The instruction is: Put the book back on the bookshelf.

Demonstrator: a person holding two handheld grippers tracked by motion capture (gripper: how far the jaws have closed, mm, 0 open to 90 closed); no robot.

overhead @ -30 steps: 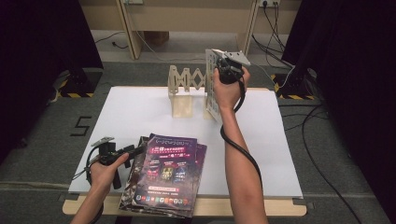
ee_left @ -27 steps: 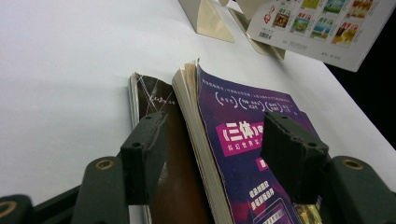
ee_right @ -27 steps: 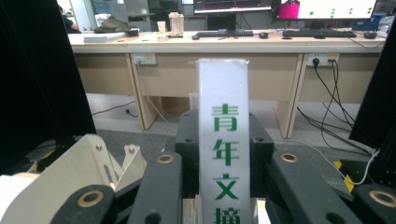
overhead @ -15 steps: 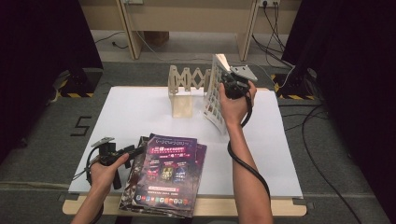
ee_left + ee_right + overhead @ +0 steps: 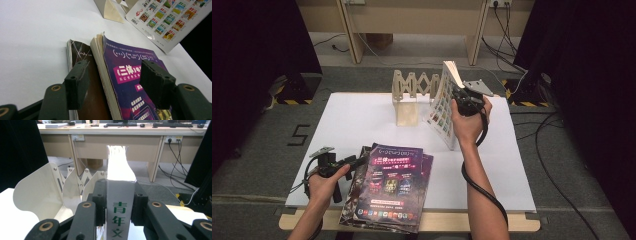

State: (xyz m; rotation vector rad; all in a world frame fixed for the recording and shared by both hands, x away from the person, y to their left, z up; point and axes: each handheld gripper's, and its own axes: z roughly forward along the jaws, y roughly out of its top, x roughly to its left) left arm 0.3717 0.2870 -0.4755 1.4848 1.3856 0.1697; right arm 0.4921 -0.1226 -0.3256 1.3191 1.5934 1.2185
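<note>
The right tongs (image 5: 119, 213) are clamped on the spine of a magazine (image 5: 443, 107), one pad on each side of the green lettering; their jaws have just been opening slightly, yet the pads still press on the spine. In the high view the magazine stands on edge on the white tabletop (image 5: 357, 120), its lower edge resting near the right end of the cream accordion rack (image 5: 412, 90), its top leaning toward the rack. The back cover with rows of small colour pictures faces the camera.

Handling judgement: the magazine is a glue-bound paperback, fairly light, stiff along the spine and floppy toward the open edge. The pages at the top are fanning apart in the right gripper view, so the loose edge is likely to splay or catch on a rack divider. The spine is the right place to hold it; a grip on the covers alone would let the block sag. The cover looks glossy and may slide between the pads if the grip eases further.

The left tongs (image 5: 117, 82) stand apart, holding nothing. They rest low at the near left of the tabletop, straddling the edge of the purple magazine (image 5: 135, 75) that tops the flat stack; a dark magazine (image 5: 80, 50) lies beneath it. The page edges of the top copy are slightly curled, giving a lip to get under.
</note>
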